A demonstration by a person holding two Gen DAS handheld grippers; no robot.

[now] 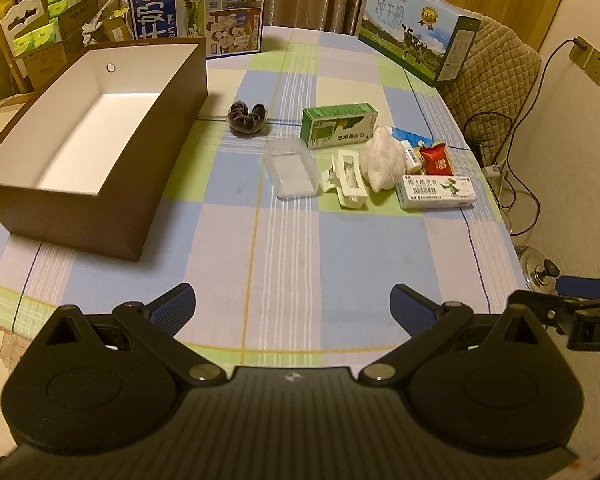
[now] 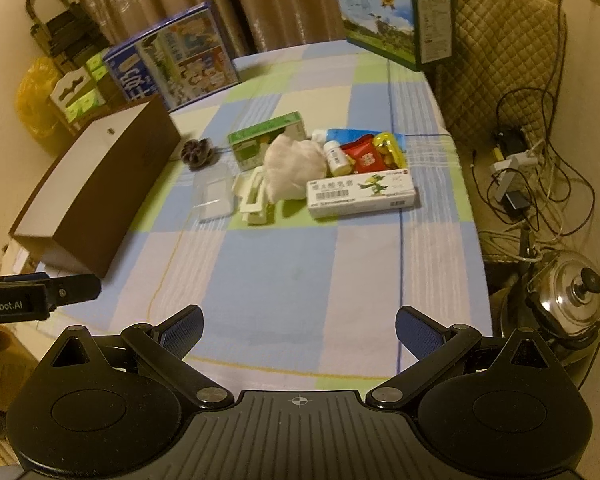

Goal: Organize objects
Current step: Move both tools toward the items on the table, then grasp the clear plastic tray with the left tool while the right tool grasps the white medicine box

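Both the left gripper (image 1: 292, 308) and the right gripper (image 2: 299, 330) hang over the near edge of the tabletop (image 1: 284, 248) with their jaws wide apart and nothing between them. The open brown box (image 1: 88, 136) stands empty at the tabletop's left edge. Near the right edge lie a clustered green carton (image 1: 339, 125), clear plastic case (image 1: 290, 168), white clip (image 1: 348, 178), white bag (image 1: 382, 158), small bottle (image 2: 336, 157), red packet (image 1: 436, 160) and white ointment box (image 1: 436, 192), with a dark scrunchie (image 1: 247, 118) between them and the brown box.
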